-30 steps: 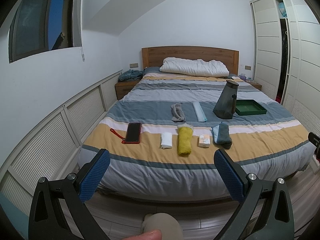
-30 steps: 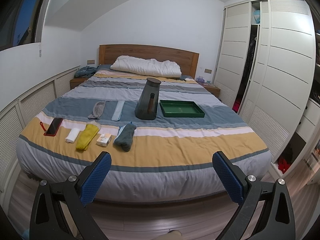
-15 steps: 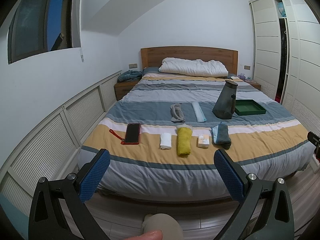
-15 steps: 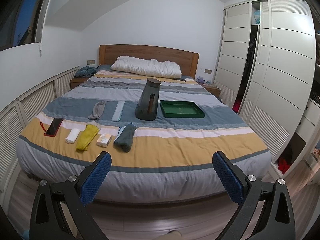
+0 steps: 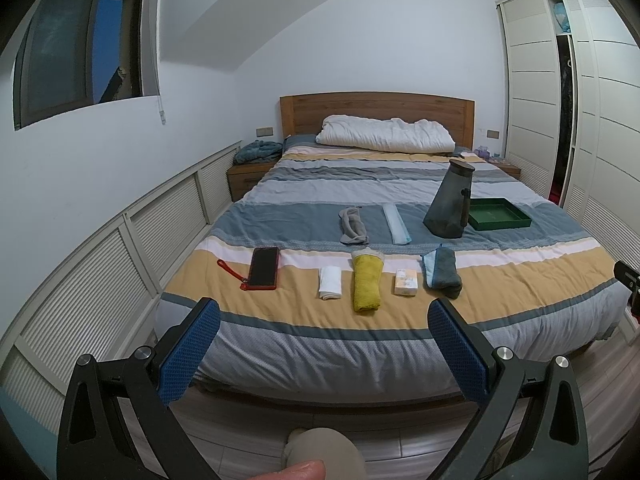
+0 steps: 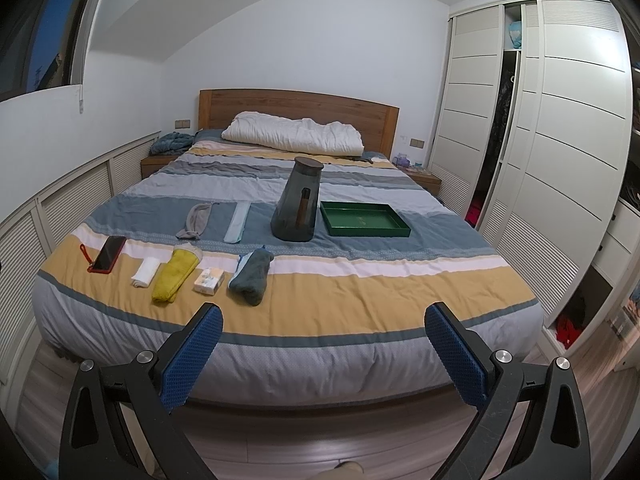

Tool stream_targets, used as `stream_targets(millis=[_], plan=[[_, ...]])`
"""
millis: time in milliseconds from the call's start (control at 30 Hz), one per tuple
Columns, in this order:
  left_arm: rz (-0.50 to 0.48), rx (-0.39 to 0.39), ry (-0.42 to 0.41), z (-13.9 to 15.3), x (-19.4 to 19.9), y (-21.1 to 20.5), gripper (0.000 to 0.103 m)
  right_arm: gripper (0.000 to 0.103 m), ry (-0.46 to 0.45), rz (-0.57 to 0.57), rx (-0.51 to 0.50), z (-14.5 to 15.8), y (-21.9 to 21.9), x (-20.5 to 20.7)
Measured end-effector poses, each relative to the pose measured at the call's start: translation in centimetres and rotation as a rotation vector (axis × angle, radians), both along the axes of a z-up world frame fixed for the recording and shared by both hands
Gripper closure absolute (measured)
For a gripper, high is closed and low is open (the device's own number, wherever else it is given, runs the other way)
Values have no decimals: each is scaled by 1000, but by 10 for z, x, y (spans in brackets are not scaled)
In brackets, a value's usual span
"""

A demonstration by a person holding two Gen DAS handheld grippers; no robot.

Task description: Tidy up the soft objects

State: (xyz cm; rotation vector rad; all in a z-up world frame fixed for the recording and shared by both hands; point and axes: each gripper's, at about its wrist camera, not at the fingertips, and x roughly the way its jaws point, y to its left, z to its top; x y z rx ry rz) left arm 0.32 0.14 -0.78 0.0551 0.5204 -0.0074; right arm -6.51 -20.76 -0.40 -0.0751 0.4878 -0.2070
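Left claw: the left gripper point(image 5: 324, 332) is hanging at the foot of the bed point(image 5: 400, 344) with its blue pads spread wide apart, gripping nothing; it is aiming straight up the front row of items.

Right claw: the right gripper point(image 6: 323, 334) is likewise gaping and empty, facing the barer right half of the bed.

Soft things: a white folded cloth point(image 5: 330, 282), a yellow towel point(image 5: 366, 282) and a grey-blue towel point(image 5: 442, 273) are lying just beyond the left claw's tips, side by side but apart; a grey sock-like piece point(image 5: 353, 230) and a pale blue strip point(image 5: 396, 229) are sitting farther ahead.

Other items: a red-cased phone point(image 5: 264, 267) is lying ahead and to the left claw's left, and a small tissue pack point(image 5: 405, 282) is resting between the two towels.

Likely reason for layout: the row seems spaced so that each piece can be pinched singly, with the green tray point(image 6: 365, 221) waiting beyond the right claw as the probable drop spot.

Obstacle: a dark smoked pitcher point(image 6: 298, 202) is standing upright just beside the tray, on the side nearer the soft things; a carry across could tip it.

Open room: the bedspread ahead of the right claw is lying free; the mattress edge is running directly under both claws.
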Motion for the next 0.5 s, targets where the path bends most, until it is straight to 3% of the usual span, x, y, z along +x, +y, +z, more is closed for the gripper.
stream_targets(millis=[500], plan=[[-20, -7, 4, 1, 4, -6, 1, 0, 8, -9, -12, 2, 4, 3]])
